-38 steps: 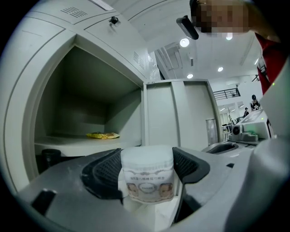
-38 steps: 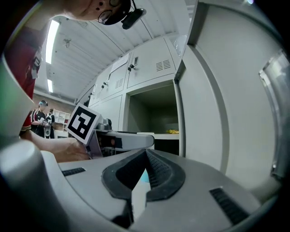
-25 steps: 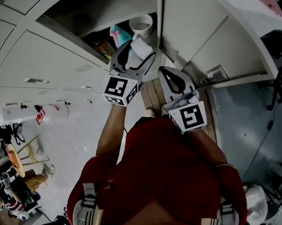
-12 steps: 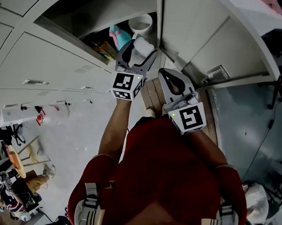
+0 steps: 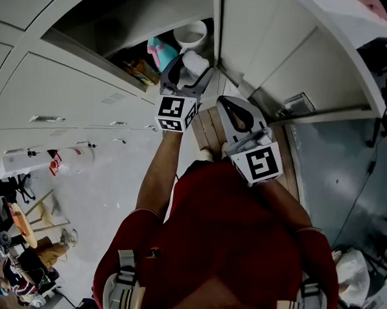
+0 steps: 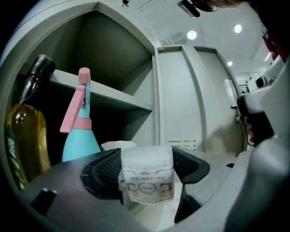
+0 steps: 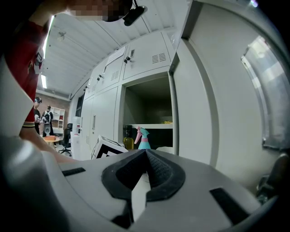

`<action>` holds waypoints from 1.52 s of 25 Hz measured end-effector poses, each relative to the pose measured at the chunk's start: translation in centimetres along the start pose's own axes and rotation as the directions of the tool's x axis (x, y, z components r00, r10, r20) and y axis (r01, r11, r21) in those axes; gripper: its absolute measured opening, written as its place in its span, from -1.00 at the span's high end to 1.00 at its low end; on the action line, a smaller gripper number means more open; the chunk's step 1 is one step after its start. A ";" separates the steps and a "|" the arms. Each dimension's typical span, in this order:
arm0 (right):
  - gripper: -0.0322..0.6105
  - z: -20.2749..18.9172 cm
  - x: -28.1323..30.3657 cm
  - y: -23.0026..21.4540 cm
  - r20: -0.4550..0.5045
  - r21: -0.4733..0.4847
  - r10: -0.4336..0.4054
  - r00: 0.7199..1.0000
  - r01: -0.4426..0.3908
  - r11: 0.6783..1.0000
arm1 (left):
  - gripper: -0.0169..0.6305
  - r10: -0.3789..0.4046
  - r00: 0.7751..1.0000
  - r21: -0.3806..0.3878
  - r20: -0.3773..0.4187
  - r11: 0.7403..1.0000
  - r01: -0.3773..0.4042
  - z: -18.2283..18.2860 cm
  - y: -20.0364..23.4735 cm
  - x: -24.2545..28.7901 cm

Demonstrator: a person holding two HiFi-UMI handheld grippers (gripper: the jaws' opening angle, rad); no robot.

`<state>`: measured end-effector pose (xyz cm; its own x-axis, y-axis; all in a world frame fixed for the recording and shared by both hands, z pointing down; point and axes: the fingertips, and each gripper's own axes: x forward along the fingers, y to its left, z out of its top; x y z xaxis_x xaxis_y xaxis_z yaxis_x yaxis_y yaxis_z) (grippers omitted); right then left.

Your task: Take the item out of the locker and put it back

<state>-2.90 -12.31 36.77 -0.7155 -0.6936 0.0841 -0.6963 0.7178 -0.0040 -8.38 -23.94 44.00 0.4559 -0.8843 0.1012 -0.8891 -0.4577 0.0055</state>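
My left gripper (image 6: pixel 147 168) is shut on a white round container (image 6: pixel 147 181) with a printed label, one pad on each side of it. In the head view the left gripper (image 5: pixel 188 70) holds the white container (image 5: pixel 196 58) at the mouth of the open locker (image 5: pixel 116 22), by the compartment's right edge. The right gripper (image 5: pixel 233 106) hangs lower, in front of the locker's bottom edge, with its jaws shut on nothing. Its closed fingertips (image 7: pixel 146 155) point towards the locker from a distance.
Inside the compartment stand a teal spray bottle (image 6: pixel 78 129) with a pink trigger, a yellow oil bottle (image 6: pixel 23 138) at the left and a white bowl (image 6: pixel 117 145) behind the container. A shelf (image 6: pixel 104 93) runs above them. The locker door (image 5: pixel 262 38) stands open at the right.
The left gripper has moved up and forward with the white container, closer to the locker opening. The right gripper has stayed where it was.
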 end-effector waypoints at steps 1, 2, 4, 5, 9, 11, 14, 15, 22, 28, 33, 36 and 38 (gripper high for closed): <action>0.91 -0.1 0.1 0.0 -0.001 0.000 -0.001 1.000 0.001 1.000 | -0.17 0.002 1.000 0.003 -0.002 1.000 -0.002 -0.2 0.1 0.2; 0.91 -0.1 0.1 -0.1 -0.002 -0.001 -0.001 1.000 0.001 1.000 | -0.17 0.004 1.000 0.007 -0.003 1.000 -0.004 -0.3 0.2 0.3; 0.91 -0.2 0.2 -0.1 -0.004 0.000 -0.002 1.000 0.002 1.000 | -0.17 0.007 1.000 0.014 -0.006 1.000 -0.006 -0.6 0.4 0.6; 0.91 -0.2 0.2 -0.1 -0.005 0.000 -0.003 1.000 0.003 1.000 | -0.17 0.008 1.000 0.017 -0.009 1.000 -0.007 -0.7 0.5 0.7; 0.91 -0.4 0.4 -0.2 -0.010 0.001 -0.006 1.000 0.006 1.000 | -0.17 0.010 1.000 0.028 -0.015 1.000 -0.010 -1.2 0.8 1.1; 0.91 -0.5 0.5 -0.2 -0.013 0.003 -0.008 1.000 0.008 1.000 | -0.17 0.011 1.000 0.038 -0.020 0.999 -0.011 -1.3 0.8 1.2; 0.91 -0.6 0.6 -0.1 -0.015 0.000 -0.006 1.000 0.006 1.000 | -0.17 0.021 0.999 0.053 -0.027 0.998 -0.020 -1.6 0.8 1.4; 0.91 -0.6 0.6 -0.1 -0.016 0.001 -0.006 1.000 0.006 1.000 | -0.17 0.025 0.999 0.057 -0.029 0.998 -0.023 -1.7 0.8 1.4; 0.91 -0.9 0.6 0.0 -0.022 0.005 -0.006 1.000 0.006 1.000 | -0.17 0.056 0.998 0.082 -0.006 0.995 -0.056 -1.5 1.3 1.6; 0.91 -1.1 0.7 0.1 -0.029 0.000 0.001 1.000 -0.001 1.000 | -0.17 0.073 0.997 0.077 -0.008 0.994 -0.072 -1.7 2.2 2.0; 0.91 -1.1 0.7 0.3 -0.033 -0.002 0.004 0.999 -0.004 1.000 | -0.17 0.088 0.996 0.066 -0.019 0.994 -0.086 -1.7 2.6 2.2; 0.91 -1.1 0.7 0.2 -0.036 -0.002 0.003 0.999 -0.003 1.000 | -0.17 0.107 0.994 0.068 -0.004 0.992 -0.107 -1.4 2.8 2.5; 0.91 -1.2 0.7 0.2 -0.039 -0.004 0.002 0.999 -0.002 1.000 | -0.17 0.123 0.992 0.067 -0.004 0.990 -0.122 -1.4 3.0 2.6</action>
<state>-3.50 -12.57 37.98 -0.7137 -0.6895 0.1231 -0.6948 0.7192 -0.0001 -9.90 -27.51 45.63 0.3431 -0.9334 0.1048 -0.9334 -0.3513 -0.0733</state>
